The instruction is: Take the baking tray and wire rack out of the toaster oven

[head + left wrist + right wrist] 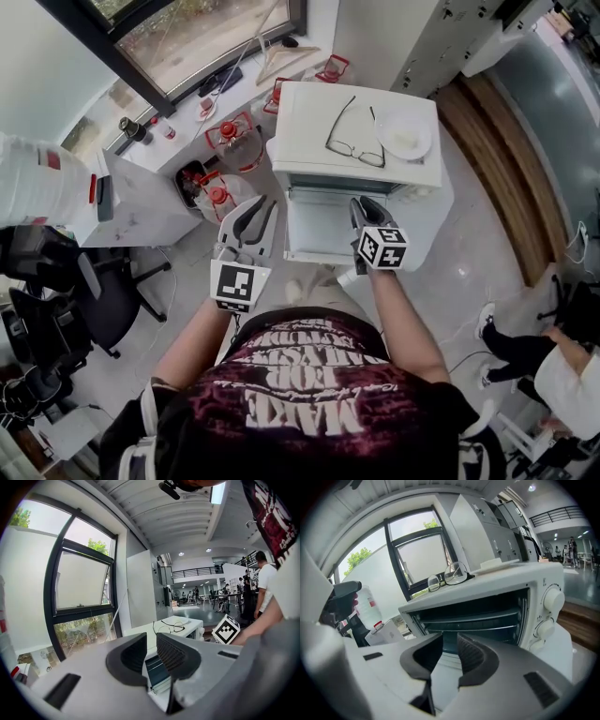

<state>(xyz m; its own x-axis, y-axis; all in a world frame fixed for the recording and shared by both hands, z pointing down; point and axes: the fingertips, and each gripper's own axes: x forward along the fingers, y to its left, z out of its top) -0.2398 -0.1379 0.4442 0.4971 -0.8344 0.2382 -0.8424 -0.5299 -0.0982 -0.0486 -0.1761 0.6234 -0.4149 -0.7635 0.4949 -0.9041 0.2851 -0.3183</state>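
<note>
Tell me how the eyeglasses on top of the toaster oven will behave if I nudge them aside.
The eyeglasses look thin-framed, so probably light and quick to slide on the smooth white top of the toaster oven. Their arms are unfolded, so a push may spin or bend them. The plate close beside them could get bumped.

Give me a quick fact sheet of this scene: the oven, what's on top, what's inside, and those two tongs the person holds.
Appliance: white toaster oven, door folded down open
On top: glasses and a white plate
Inside: two shelves, one above the other; which is tray and which is rack is unclear
Left tongs: narrowly open, empty, by the oven's left front
Right tongs: narrowly open, empty, facing the open oven mouth
Progress: nothing taken out yet
</note>
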